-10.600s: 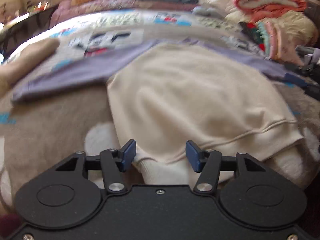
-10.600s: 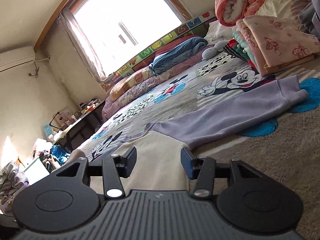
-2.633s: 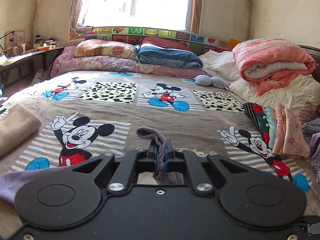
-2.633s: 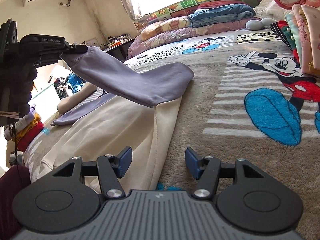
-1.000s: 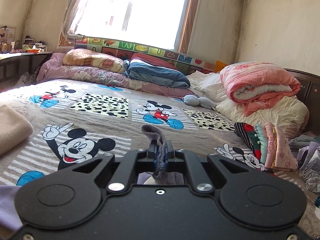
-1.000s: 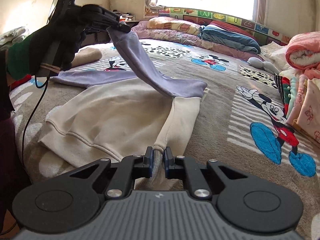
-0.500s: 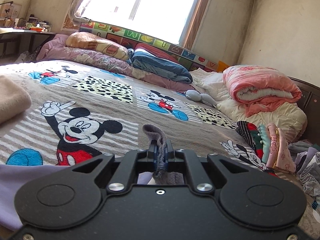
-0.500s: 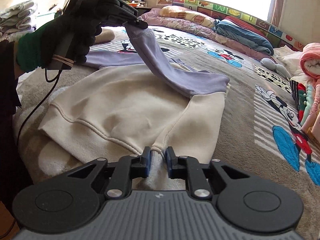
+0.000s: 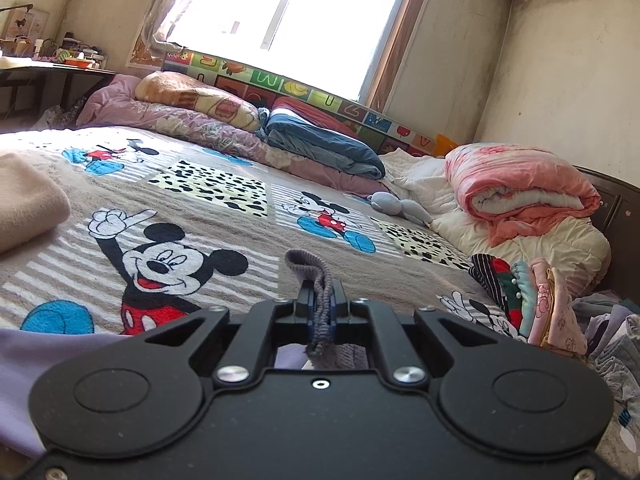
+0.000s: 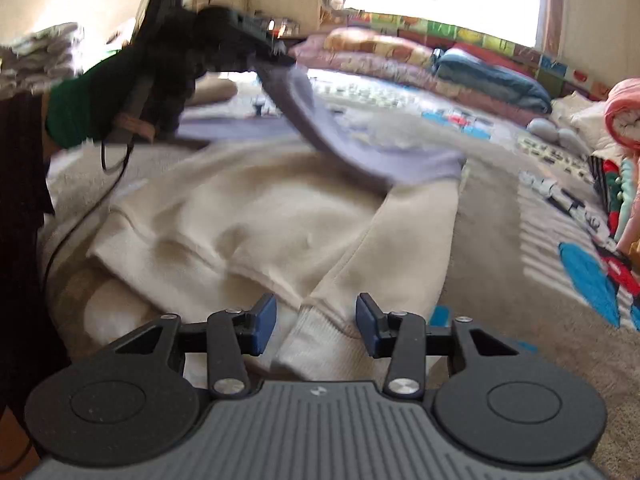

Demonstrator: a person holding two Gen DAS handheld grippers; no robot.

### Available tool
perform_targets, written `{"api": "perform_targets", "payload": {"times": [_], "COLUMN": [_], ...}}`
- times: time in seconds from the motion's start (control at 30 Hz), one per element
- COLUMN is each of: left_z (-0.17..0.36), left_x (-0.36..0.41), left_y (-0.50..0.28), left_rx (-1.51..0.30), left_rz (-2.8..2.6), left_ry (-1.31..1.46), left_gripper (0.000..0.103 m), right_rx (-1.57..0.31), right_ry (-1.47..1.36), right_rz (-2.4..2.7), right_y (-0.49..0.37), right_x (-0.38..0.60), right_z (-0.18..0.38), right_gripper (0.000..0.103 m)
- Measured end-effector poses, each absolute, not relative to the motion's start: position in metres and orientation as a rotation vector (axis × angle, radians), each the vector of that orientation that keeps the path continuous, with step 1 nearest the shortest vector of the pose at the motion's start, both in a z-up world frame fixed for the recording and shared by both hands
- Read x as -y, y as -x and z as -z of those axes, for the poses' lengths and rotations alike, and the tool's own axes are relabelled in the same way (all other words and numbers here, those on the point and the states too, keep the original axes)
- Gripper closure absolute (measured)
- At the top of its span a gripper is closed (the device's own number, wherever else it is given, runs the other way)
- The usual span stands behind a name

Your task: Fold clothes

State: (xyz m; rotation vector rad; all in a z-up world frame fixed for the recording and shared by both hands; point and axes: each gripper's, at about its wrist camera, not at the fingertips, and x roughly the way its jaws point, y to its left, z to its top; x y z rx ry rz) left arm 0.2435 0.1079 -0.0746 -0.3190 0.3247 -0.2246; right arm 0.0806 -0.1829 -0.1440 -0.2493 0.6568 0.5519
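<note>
The cream sweatshirt lies spread on the near part of the bed, its lilac sleeve lifted across the body. The left gripper is clamped on the sleeve's ribbed cuff. The right gripper stands apart over the hem, gripping nothing. With that hem loose, a pull on the sleeve could drag the folded side panel askew or bunch the body toward the far left.
</note>
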Motion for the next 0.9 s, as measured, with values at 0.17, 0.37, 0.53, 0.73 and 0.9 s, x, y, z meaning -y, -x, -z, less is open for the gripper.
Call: {"api": "perform_targets", "payload": {"times": [0.17, 0.37, 0.53, 0.73, 0.9], "left_z": [0.097, 0.105, 0.102, 0.107, 0.115], "left_x": [-0.105, -0.098, -0.103, -0.108, -0.111], "left_y": [-0.257, -0.259, -0.256, -0.258, -0.253], "left_rx": [-0.415, -0.443, -0.432, -0.476, -0.563], "left_rz": [0.224, 0.234, 0.218, 0.211, 0.177], "left_ry": [0.307, 0.282, 0.290, 0.301, 0.320], "left_gripper": [0.099, 0.099, 0.099, 0.099, 0.099], "right_rx": [-0.668, -0.545, -0.615, -0.569, -0.557], "right_ry": [0.208, 0.178, 0.126, -0.009, -0.065], "right_rz": [-0.554, -0.564, -0.577, -0.568, -0.565], "right_y": [-0.071, -0.064, -0.082, -0.095, -0.162], "right_x": [0.197, 0.194, 0.199, 0.216, 0.226], "right_z": [0.142, 0.126, 0.137, 0.121, 0.094], "right_gripper": [0.057, 0.057, 0.051, 0.054, 0.056]}}
